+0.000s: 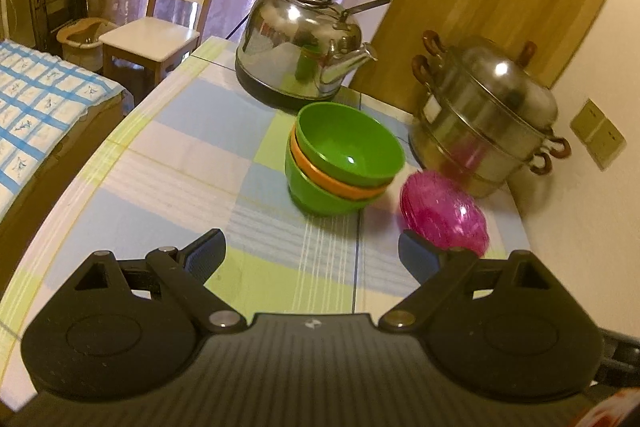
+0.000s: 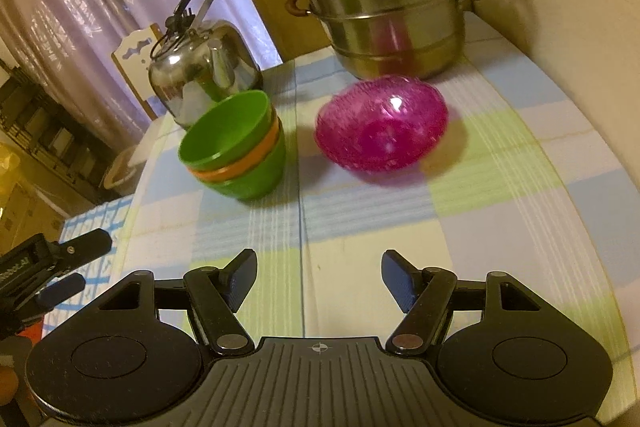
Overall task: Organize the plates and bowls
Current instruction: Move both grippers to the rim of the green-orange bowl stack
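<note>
Right wrist view: ribbed translucent pink bowl ahead of the right gripper, glossy stacked green bowls ahead-left; both grippers, left gripper included, gape wide, empty, over the checked tablecloth.

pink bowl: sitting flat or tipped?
Tipped. The pink bowl leans on the tablecloth with its opening facing the right hand-held gripper; its image is blurred, so it may be moving.

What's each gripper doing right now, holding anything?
Left gripper: open, holding nothing.
Right gripper: open, holding nothing.
</note>
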Demonstrator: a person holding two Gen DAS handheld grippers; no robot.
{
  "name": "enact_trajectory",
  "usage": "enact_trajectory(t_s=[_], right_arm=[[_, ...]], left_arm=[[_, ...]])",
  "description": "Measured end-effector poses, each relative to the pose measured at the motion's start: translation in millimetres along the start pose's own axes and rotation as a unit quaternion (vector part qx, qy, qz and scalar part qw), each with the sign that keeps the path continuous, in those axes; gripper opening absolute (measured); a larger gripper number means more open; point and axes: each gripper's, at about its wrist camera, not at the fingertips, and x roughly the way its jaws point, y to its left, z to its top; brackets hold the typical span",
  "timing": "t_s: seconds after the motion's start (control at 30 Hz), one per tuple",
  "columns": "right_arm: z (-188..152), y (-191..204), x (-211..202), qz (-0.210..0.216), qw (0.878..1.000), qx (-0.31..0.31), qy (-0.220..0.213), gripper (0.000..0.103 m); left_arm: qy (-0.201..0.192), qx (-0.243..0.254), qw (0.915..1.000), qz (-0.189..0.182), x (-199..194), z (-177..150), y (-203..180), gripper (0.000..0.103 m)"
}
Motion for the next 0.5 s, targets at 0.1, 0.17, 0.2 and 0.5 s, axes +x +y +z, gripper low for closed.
enact_trajectory(t_s=[0.1, 0.17, 0.2, 0.5], right_arm=[[16, 5, 17, 0.008, 1.000, 0.000, 0.004, 0.069], [29, 8, 30, 0.015, 1.000, 0.004, 0.007, 0.069], [35, 9, 37, 0.019, 1.000, 0.007, 0.008, 0.069], [92, 20, 95, 0.059, 0.998, 0.033, 0.015, 0.069]], left_arm=[[0.004, -0.019, 0.9998, -0.007, 20, 16, 5, 0.092], [0.006, -0.031, 0.9994, -0.011, 35, 26, 8, 0.092], [0.006, -0.039, 0.9991, -0.014, 43, 32, 10, 0.092], [0.012, -0.096, 0.9943, -0.045, 113, 70, 24, 0.092]])
